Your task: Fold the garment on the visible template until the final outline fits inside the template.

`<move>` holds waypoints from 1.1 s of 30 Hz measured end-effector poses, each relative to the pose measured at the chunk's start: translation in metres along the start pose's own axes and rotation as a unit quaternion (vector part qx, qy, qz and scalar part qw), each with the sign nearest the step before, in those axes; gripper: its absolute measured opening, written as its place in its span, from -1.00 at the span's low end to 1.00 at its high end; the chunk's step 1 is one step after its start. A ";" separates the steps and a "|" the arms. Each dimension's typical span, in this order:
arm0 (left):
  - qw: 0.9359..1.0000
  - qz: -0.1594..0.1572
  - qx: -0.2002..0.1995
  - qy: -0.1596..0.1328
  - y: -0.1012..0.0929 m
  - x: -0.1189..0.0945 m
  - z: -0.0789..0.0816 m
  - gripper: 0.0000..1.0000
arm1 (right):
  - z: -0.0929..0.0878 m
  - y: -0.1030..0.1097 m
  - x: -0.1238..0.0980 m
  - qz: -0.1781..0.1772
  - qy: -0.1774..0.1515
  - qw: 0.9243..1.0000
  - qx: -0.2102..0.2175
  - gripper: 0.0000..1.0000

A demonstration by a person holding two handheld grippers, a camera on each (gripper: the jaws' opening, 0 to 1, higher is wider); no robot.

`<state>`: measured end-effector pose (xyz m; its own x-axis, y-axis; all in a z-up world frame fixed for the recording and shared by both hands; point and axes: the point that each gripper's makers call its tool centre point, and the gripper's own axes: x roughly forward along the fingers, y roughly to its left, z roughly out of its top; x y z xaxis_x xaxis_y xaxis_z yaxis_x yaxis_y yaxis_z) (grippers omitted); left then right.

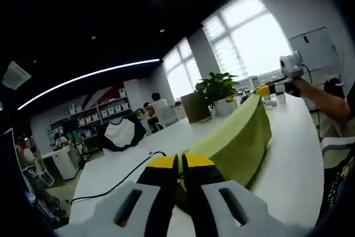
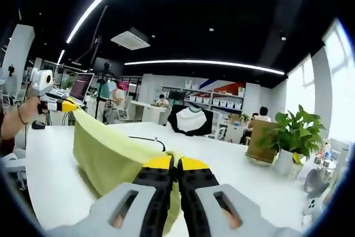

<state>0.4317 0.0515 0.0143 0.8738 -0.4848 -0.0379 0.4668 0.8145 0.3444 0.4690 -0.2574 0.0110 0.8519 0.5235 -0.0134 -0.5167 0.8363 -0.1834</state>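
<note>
A yellow-green garment hangs stretched in the air above the white table, held at two ends. In the left gripper view my left gripper is shut on the near end of the cloth, and the right gripper pinches the far end, a person's arm behind it. In the right gripper view my right gripper is shut on the garment, which runs off left to the left gripper. The cloth sags between them over the table. I cannot make out a template.
A potted plant and a brown box stand on the table. A black cable lies across it. A black chair with a white cover is beyond, with people and shelves behind.
</note>
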 end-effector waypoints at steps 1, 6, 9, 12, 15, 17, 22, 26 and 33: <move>1.000 0.001 0.008 0.004 0.002 0.004 -0.001 -0.93 | -0.001 -0.002 0.006 0.001 0.001 1.000 0.002 -1.00; 1.000 0.000 0.012 0.025 0.016 0.029 -0.014 -0.93 | -0.012 -0.014 0.033 -0.002 0.029 1.000 0.005 -1.00; 0.999 0.005 0.028 0.033 0.022 0.040 -0.021 -0.93 | -0.021 -0.017 0.045 -0.005 0.053 0.998 -0.027 -1.00; 0.999 0.006 0.020 0.033 0.028 0.053 -0.029 -0.93 | -0.025 -0.020 0.057 -0.008 0.061 0.997 -0.049 -1.00; 0.999 0.004 0.016 0.045 0.034 0.066 -0.039 -0.93 | -0.030 -0.026 0.069 -0.010 0.069 0.997 -0.044 -1.00; 0.998 0.006 0.021 0.054 0.038 0.074 -0.046 -0.93 | -0.034 -0.029 0.078 -0.012 0.074 0.997 -0.035 -1.00; 0.997 0.007 0.017 0.081 0.041 0.089 -0.067 -0.93 | -0.049 -0.037 0.095 -0.025 0.076 0.997 0.016 -1.00; 0.995 0.005 0.014 0.096 0.043 0.101 -0.083 -0.93 | -0.067 -0.041 0.106 -0.026 0.096 0.995 0.018 -1.00; 0.991 0.002 0.009 0.136 0.043 0.119 -0.118 -0.93 | -0.105 -0.038 0.122 -0.023 0.148 0.989 -0.009 -1.00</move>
<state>0.5723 0.0667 -0.0858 0.8811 -0.3757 -0.2871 0.4630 0.8090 0.3623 0.6020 -0.2425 -0.0869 0.8640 0.4115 -0.2901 -0.4768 0.8539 -0.2088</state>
